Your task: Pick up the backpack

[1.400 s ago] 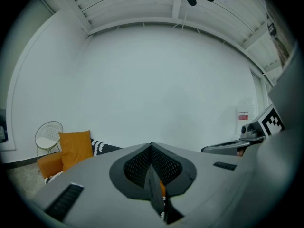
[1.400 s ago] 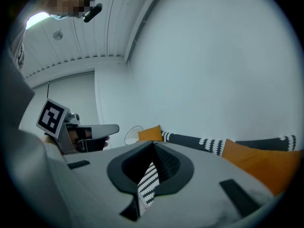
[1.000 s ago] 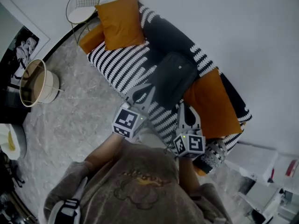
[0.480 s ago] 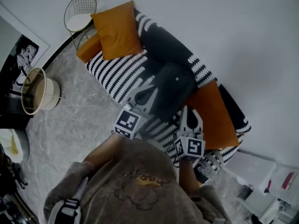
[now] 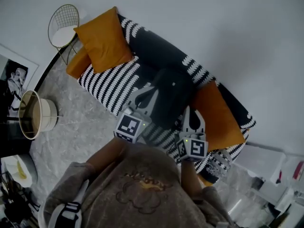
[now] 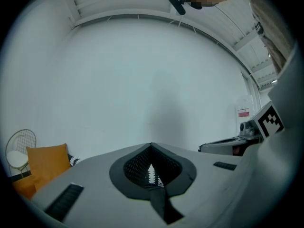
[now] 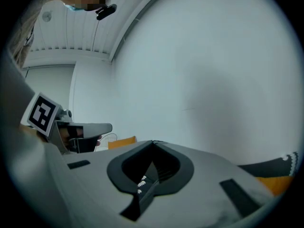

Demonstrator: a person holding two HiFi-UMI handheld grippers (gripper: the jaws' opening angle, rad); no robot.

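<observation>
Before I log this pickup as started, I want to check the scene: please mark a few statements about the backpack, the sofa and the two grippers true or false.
1. The backpack lies on the striped sofa. True.
2. The left gripper is clamped on the backpack. False: its jaws are together with nothing between them.
3. The right gripper is wide open. False: it is shut and empty too.
4. An orange cushion lies on the sofa just right of the backpack in the head view. True.
</observation>
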